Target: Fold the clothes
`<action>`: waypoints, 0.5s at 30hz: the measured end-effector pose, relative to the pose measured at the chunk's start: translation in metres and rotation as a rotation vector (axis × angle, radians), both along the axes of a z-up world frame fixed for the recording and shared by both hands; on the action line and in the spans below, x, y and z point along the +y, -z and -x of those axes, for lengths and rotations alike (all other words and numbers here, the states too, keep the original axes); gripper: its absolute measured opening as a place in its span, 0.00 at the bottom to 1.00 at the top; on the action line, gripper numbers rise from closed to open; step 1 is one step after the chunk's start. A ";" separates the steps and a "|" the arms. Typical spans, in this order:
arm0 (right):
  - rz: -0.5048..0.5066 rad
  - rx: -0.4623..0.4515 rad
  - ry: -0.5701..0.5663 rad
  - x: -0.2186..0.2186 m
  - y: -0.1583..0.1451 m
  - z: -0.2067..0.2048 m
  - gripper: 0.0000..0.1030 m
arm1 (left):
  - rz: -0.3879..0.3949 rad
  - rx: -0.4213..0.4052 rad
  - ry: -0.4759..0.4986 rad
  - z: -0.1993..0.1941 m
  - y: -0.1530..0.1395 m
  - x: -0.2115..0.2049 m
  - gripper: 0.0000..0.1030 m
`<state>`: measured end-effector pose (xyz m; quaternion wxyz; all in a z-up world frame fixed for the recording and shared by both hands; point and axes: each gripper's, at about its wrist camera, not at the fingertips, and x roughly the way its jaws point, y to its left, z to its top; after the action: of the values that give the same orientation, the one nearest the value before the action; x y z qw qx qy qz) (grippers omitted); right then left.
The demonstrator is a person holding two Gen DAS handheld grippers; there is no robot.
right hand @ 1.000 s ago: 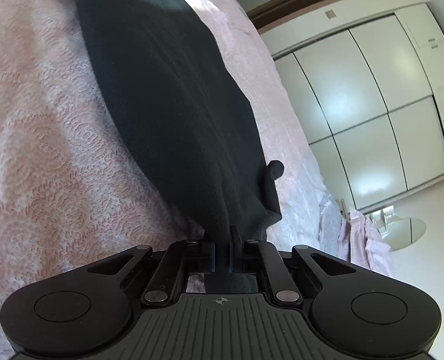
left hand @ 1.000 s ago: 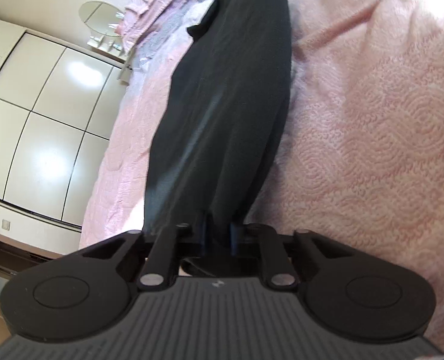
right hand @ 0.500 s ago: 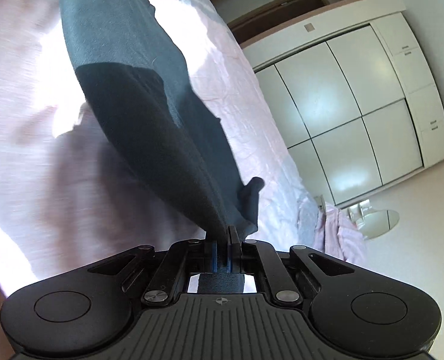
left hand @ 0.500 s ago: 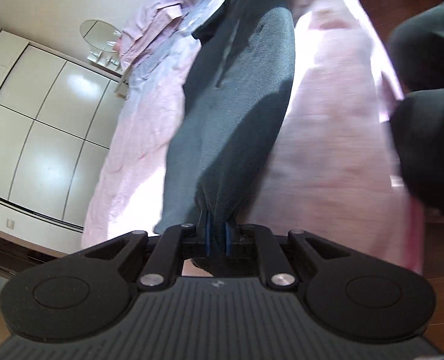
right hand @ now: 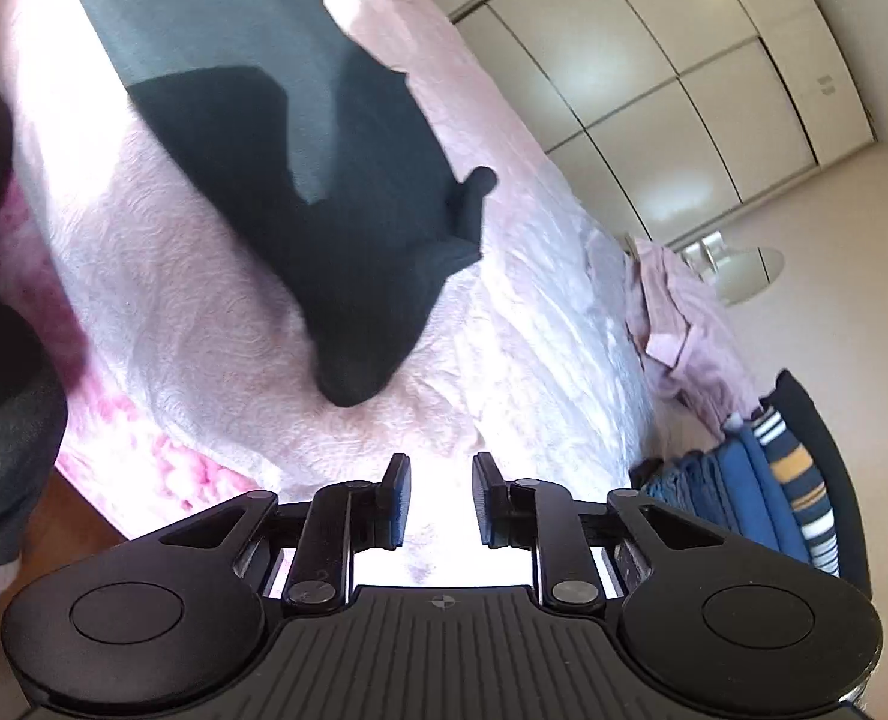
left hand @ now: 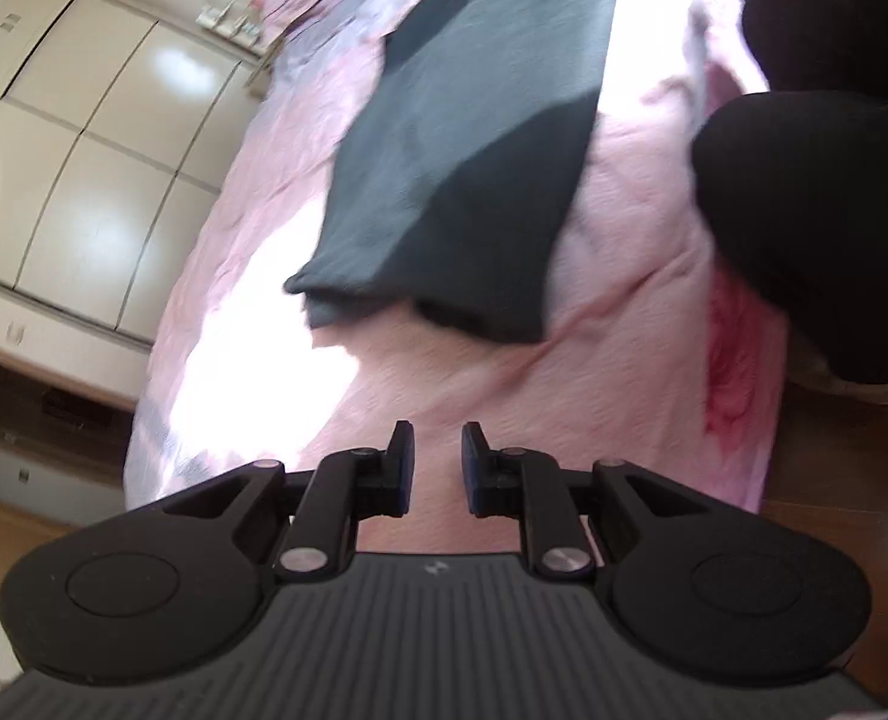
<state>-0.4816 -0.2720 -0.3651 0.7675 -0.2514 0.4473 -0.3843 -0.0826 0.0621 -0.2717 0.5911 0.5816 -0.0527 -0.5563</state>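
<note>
Left gripper (left hand: 433, 462) sits low in my left wrist view, its jaws having just parted, with nothing between them. A moment ago they pinched the dark garment (left hand: 462, 180); it now lies released on the pink bedspread (left hand: 624, 276), its near edge well ahead of the fingertips. A person's dark-clad legs (left hand: 816, 210) stand at the right (beside the bed).

From the right wrist view, the right gripper (right hand: 441, 498) has likewise just been opening and holds nothing. The garment lies long and narrow on the bed, one corner sticking up. I judge this drag or fold finished, with smoothing or another fold next. Folded clothes (right hand: 762, 480) wait at the right.
</note>
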 end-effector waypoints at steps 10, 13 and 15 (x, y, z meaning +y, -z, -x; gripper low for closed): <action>-0.175 -0.302 -0.042 -0.068 -0.055 -0.057 0.70 | 0.127 0.466 -0.167 -0.070 -0.047 -0.127 0.63; -0.223 -0.327 -0.050 -0.097 -0.057 -0.076 0.70 | 0.147 0.673 -0.251 -0.106 -0.045 -0.173 0.61; -0.256 -0.358 -0.049 -0.118 -0.059 -0.088 0.70 | 0.138 0.780 -0.306 -0.128 -0.039 -0.202 0.60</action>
<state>-0.3937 -0.3902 -0.3061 0.8695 -0.0903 0.3427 -0.3441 0.0453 -0.1402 -0.2327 0.6801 0.2879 0.2247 -0.6356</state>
